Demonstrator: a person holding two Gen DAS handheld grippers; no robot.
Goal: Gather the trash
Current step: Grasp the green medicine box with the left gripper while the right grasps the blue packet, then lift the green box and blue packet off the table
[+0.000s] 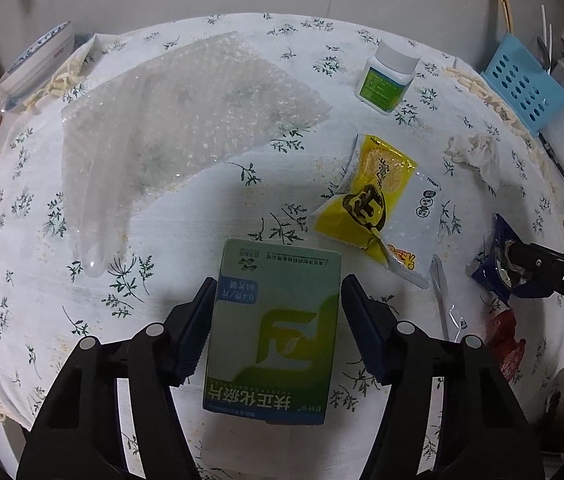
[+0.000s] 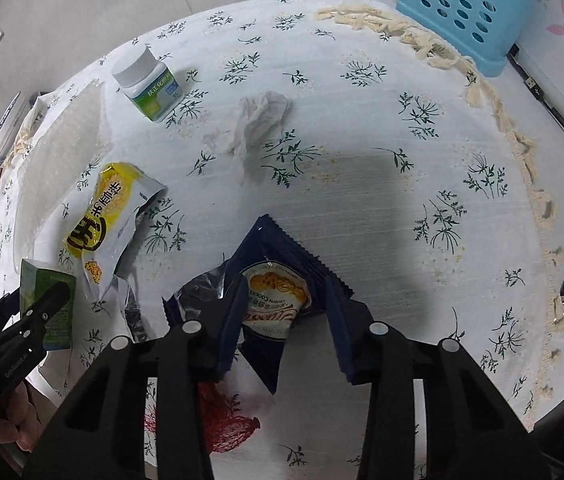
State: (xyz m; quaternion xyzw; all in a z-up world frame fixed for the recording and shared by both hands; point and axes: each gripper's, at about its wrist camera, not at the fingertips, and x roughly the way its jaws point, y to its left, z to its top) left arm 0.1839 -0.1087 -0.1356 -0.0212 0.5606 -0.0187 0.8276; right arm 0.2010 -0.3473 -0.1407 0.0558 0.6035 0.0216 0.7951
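Observation:
A green medicine box point(image 1: 278, 320) lies on the flowered tablecloth point(image 1: 202, 208). My left gripper point(image 1: 278, 280) straddles it with both pads against its long sides. The same box point(image 2: 48, 280) shows at the left edge of the right wrist view, under the left gripper point(image 2: 58, 292). My right gripper point(image 2: 287, 284) is shut on a crumpled dark blue cookie wrapper point(image 2: 278, 292), which also shows in the left wrist view as the blue wrapper point(image 1: 498, 256) in the right gripper point(image 1: 510, 264). A yellow snack wrapper point(image 1: 378, 196), a crumpled tissue point(image 1: 474, 152) and a sheet of bubble wrap point(image 1: 170, 120) lie loose.
A white pill bottle point(image 1: 388, 76) stands at the back. A blue perforated basket point(image 1: 522, 84) sits at the table's far right edge. A red mesh scrap point(image 2: 222, 420) lies below the right gripper, a clear plastic strip point(image 1: 442, 300) beside it. Cables hang off the right side.

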